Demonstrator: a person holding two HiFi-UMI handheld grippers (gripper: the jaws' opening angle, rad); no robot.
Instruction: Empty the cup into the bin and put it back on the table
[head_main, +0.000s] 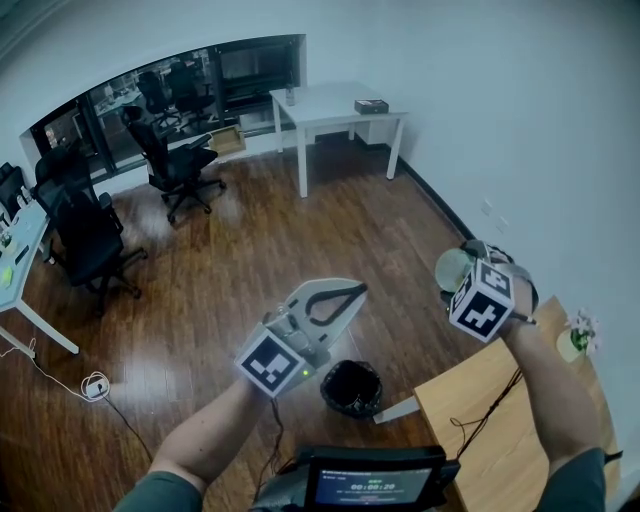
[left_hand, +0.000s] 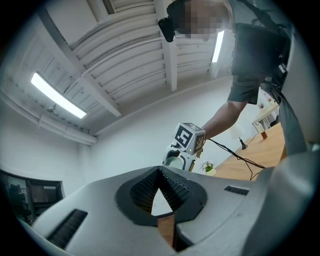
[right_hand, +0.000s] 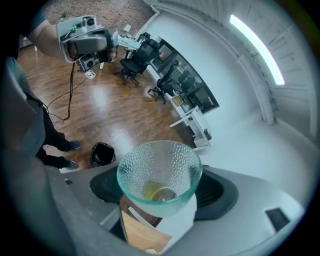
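Note:
My right gripper (head_main: 462, 272) is shut on a dimpled clear glass cup (head_main: 453, 268), held in the air just left of the wooden table (head_main: 500, 420). In the right gripper view the cup (right_hand: 159, 175) sits between the jaws with its mouth toward the camera, and something yellowish lies at its bottom. The black-lined bin (head_main: 351, 387) stands on the floor below and to the left of the cup, beside the table corner; it also shows as the bin (right_hand: 102, 153). My left gripper (head_main: 352, 292) hovers above the bin, tips together, holding nothing.
A small potted plant (head_main: 578, 338) stands on the wooden table, and a black cable (head_main: 490, 410) runs across it. A white table (head_main: 335, 105) and office chairs (head_main: 175, 160) stand farther off on the wood floor. A screen device (head_main: 375, 482) is at the bottom edge.

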